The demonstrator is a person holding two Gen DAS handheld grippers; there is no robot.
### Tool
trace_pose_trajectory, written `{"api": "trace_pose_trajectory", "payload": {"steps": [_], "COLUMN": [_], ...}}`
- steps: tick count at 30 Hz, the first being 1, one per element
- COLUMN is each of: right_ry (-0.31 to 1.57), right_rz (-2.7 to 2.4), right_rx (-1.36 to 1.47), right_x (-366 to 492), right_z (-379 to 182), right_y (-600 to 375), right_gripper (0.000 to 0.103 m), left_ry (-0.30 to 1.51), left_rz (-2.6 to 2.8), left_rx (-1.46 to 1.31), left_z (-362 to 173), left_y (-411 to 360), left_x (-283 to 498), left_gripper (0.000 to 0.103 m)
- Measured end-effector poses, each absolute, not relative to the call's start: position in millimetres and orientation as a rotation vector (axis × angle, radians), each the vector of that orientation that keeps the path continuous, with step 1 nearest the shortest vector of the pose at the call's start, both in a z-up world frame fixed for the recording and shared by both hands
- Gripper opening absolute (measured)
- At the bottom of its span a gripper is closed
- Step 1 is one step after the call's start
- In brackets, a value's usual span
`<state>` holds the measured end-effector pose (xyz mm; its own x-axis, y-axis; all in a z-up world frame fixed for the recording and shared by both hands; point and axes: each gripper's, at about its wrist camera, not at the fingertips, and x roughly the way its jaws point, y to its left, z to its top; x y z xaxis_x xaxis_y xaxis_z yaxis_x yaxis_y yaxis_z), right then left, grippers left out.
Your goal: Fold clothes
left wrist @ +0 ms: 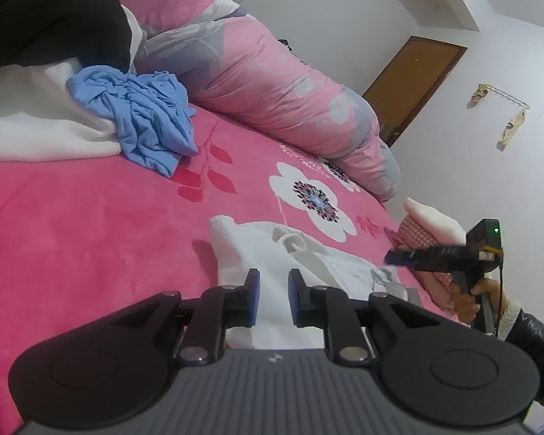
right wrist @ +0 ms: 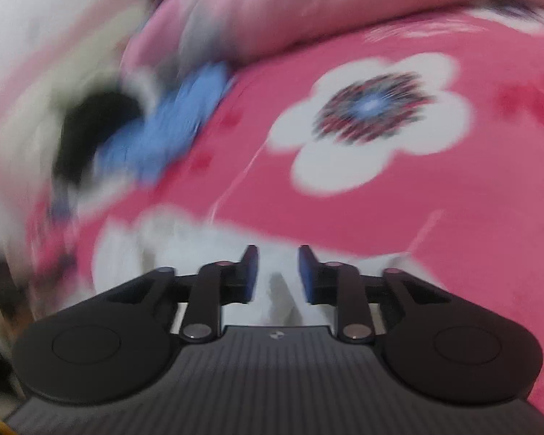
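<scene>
A white garment [left wrist: 272,253] lies rumpled on the pink flowered bedspread [left wrist: 90,224] near the bed's front edge. My left gripper [left wrist: 273,299] is open just above its near part, with nothing between the pads. My right gripper [left wrist: 393,258] shows in the left wrist view at the right, held in a hand over the garment's right end. In the blurred right wrist view my right gripper [right wrist: 278,272] is open above the white garment [right wrist: 214,246]. A crumpled blue garment [left wrist: 152,116] lies further back on the bed, and it also shows in the right wrist view [right wrist: 170,127].
A rolled pink and grey quilt [left wrist: 272,83] runs along the far side of the bed. White cloth [left wrist: 36,123] and a dark garment [left wrist: 47,11] lie at the far left. A pink checked and white item [left wrist: 428,228] sits at the bed's right edge. A brown door [left wrist: 413,83] stands beyond.
</scene>
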<state>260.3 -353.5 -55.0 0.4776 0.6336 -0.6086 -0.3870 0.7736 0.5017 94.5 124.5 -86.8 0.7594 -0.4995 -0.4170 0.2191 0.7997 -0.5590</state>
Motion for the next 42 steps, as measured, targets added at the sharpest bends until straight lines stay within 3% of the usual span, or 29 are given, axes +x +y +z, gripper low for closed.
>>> {"api": "trace_pose_trajectory", "payload": {"steps": [1,3,11,17,24,29,30,31,32,33,42], "right_ry": [0.839,0.765,0.621,0.706,0.65,0.608,0.602,0.599,0.601,0.597,0.391], "right_rz": [0.616,0.572,0.558,0.585,0.615,0.594,0.577,0.567,0.569,0.557,0.466], "right_rx": [0.393,0.498,0.464,0.372,-0.081,-0.313,-0.332,-0.341,-0.342,-0.345,-0.337], "right_x": [258.1,244.6,118.9,20.0,-44.0,-33.8,-29.9,-26.4,-23.3,-21.4,-23.7], "right_z": [-51.2,-38.8,-10.8,-38.7,-50.8,-63.5,-67.0,-70.0,-72.0,-73.1,-30.3], "right_y": [-367.2,-395.2,-432.9,-400.3,-325.7,-295.5,-293.6,-293.1,-294.0,-294.2,-342.4], "right_gripper": [0.04,0.046,0.047,0.047,0.048,0.049,0.048,0.039,0.027,0.004,0.002], "left_ry": [0.585,0.577,0.551,0.544,0.547,0.554,0.558,0.563,0.568,0.577,0.724], "left_rz": [-0.412,-0.415,-0.427,-0.453,-0.477,-0.481,-0.485,-0.491,-0.497,-0.503,-0.578], "left_rx": [-0.51,-0.515,-0.513,-0.494,-0.444,-0.407,-0.398,-0.387,-0.374,-0.353,-0.111], "left_z": [-85.8,-83.4,-72.6,-63.3,-49.6,-38.4,-35.2,-31.7,-28.1,-24.7,-11.3], "left_y": [124.1,123.5,116.0,102.3,82.9,67.9,63.4,57.9,52.1,44.8,-42.0], "left_x": [94.1,92.8,81.4,74.6,66.5,67.0,69.7,73.4,77.3,82.6,161.9], "left_gripper": [0.022,0.023,0.034,0.045,0.05,0.053,0.053,0.054,0.054,0.054,0.053]}}
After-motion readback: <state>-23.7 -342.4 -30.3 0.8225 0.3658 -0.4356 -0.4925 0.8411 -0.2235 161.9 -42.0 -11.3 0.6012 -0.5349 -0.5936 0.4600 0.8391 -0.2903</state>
